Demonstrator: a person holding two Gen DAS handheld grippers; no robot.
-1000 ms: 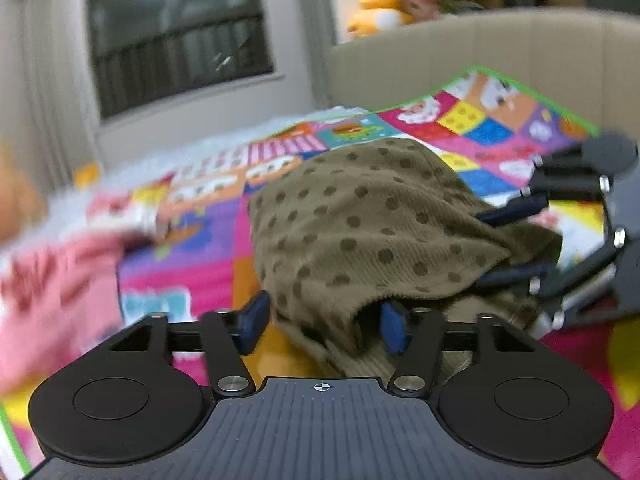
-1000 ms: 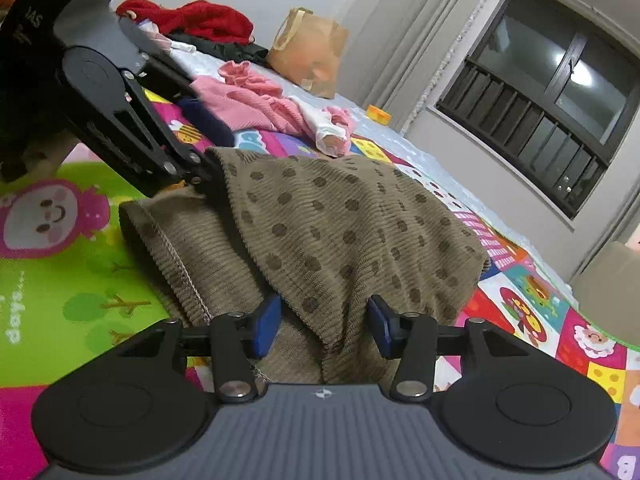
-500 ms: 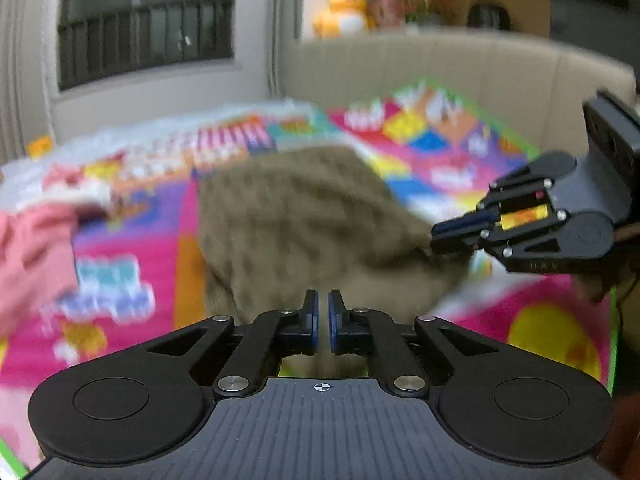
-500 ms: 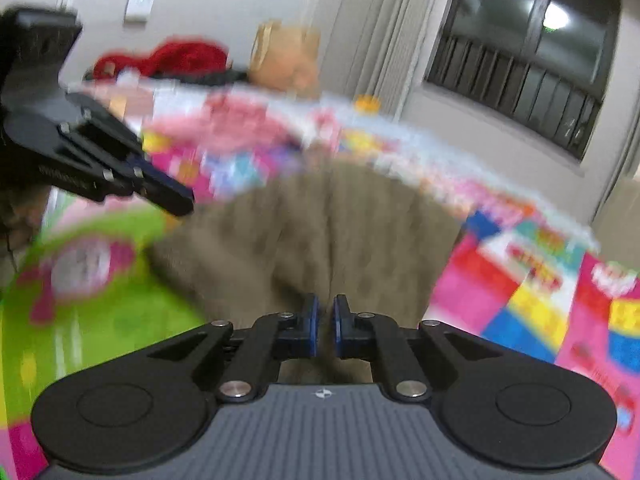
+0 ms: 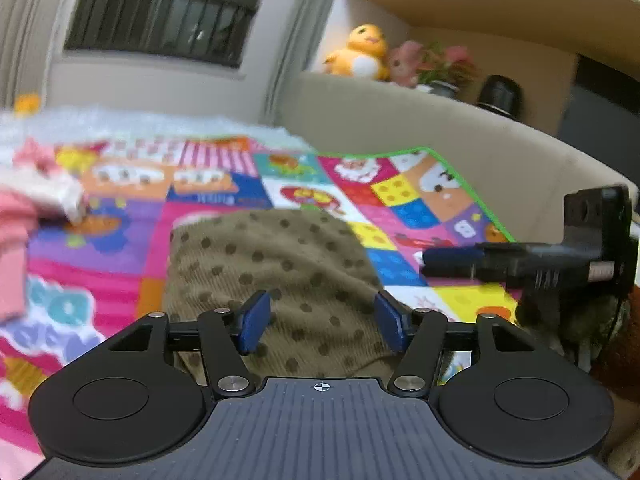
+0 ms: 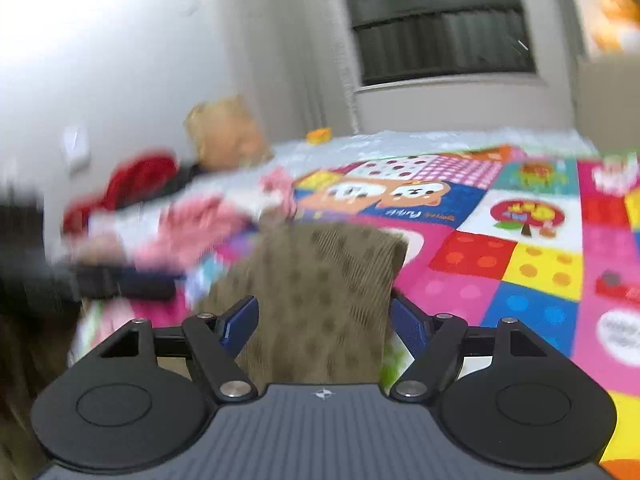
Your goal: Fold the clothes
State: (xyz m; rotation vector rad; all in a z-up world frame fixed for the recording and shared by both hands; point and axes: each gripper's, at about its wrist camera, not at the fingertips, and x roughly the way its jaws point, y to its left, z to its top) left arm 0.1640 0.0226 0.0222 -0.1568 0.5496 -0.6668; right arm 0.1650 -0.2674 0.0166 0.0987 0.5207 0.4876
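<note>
The left gripper [image 5: 320,322] has its blue-padded fingers [image 5: 253,322] spread wide and holding nothing, hovering low over the near part of the brown dotted garment [image 5: 276,276], whose cloth shows in the gap between them. The right gripper [image 6: 322,326] is likewise wide apart and empty, its fingers [image 6: 240,323] framing the near edge of the same brown dotted garment [image 6: 324,280], though this view is blurred and whether the pads touch the cloth cannot be told. The garment lies in a folded, roughly rectangular bundle on the colourful play mat [image 5: 404,196], its ribbed fabric bunched slightly toward the near side. In the left wrist view the right gripper [image 5: 452,261] reaches in from the right edge, seen side-on and level just beside the garment's right border, above the mat. In the right wrist view a dark blurred shape at the left edge is probably the left gripper. To the left of the brown garment, apart from it, pink clothing [image 5: 16,236] lies on the mat; the right wrist view shows that pink clothing [image 6: 192,224] smeared by motion, with a red garment [image 6: 136,178] and a tan paper bag [image 6: 224,136] beyond it by the wall. A beige padded barrier [image 5: 460,136] bounds the mat's far side, with a yellow plush duck [image 5: 360,54] on the ledge above it, and a dark window [image 5: 164,12] behind
</note>
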